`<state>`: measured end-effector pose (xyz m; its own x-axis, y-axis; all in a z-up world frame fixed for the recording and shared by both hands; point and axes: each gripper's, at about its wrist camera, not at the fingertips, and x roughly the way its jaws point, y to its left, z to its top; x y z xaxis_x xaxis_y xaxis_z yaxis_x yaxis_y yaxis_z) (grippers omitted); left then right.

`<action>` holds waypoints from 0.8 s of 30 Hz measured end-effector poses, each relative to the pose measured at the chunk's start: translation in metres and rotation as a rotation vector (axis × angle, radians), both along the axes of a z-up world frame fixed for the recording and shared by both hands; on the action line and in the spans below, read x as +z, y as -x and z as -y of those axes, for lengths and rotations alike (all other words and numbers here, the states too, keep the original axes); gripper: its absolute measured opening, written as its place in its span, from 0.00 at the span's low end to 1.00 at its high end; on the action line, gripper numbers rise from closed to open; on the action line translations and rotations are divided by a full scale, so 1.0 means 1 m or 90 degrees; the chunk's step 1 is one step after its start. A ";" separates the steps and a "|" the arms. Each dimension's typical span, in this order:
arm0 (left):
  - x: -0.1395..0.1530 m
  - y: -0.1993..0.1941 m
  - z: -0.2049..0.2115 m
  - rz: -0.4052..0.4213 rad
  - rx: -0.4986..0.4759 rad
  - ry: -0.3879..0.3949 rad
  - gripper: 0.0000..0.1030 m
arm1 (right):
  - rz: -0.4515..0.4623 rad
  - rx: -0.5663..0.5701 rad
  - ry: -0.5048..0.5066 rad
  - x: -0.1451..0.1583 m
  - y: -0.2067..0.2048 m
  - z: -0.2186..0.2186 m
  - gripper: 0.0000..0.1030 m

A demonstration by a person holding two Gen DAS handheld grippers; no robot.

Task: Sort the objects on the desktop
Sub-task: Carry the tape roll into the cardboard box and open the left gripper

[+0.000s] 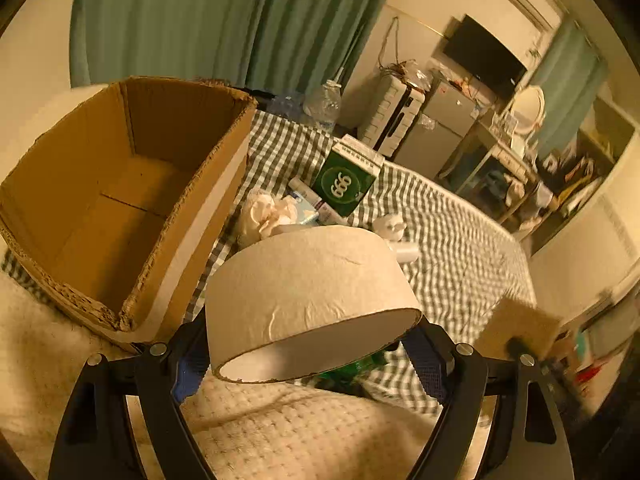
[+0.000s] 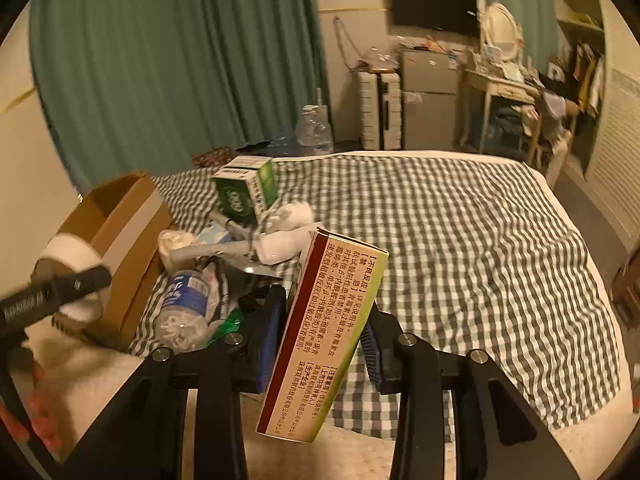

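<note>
L gripper (image 1: 312, 344) clenched a pale, slightly wrinkled tissue roll (image 1: 308, 296) beside the empty cardboard box (image 1: 120, 208). R gripper (image 2: 320, 344) gripped a printed red-edged carton (image 2: 324, 340), prob. medicine, above the checked bed (image 2: 460, 248).

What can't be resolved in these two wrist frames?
- Left wrist: the toilet paper roll in the left gripper hides part of the clutter behind it.
- Left wrist: a blurred tan object at right, unidentifiable.
- Right wrist: the cardboard box interior is out of sight.
- Right wrist: the medicine box in the right gripper shows only small, unreadable print.
</note>
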<state>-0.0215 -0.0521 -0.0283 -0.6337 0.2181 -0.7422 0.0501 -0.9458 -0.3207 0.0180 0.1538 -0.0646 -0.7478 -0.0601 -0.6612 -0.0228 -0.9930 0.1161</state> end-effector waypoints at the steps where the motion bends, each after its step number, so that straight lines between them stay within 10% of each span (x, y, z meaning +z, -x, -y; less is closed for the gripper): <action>1: 0.007 0.002 0.002 -0.008 -0.006 -0.006 0.84 | 0.000 0.015 0.008 0.002 0.002 0.006 0.34; 8: 0.069 -0.016 0.070 -0.091 0.049 0.030 0.84 | -0.030 0.132 0.043 0.044 0.013 0.070 0.34; 13: 0.069 -0.007 0.121 -0.130 0.126 0.220 0.84 | -0.063 0.266 0.165 0.078 0.060 0.151 0.34; 21: 0.016 0.038 0.165 -0.052 0.141 0.117 0.85 | 0.020 0.288 0.117 0.050 0.104 0.217 0.29; 24: 0.002 0.051 0.163 -0.006 0.157 0.122 0.95 | 0.062 0.270 0.017 0.021 0.084 0.192 0.54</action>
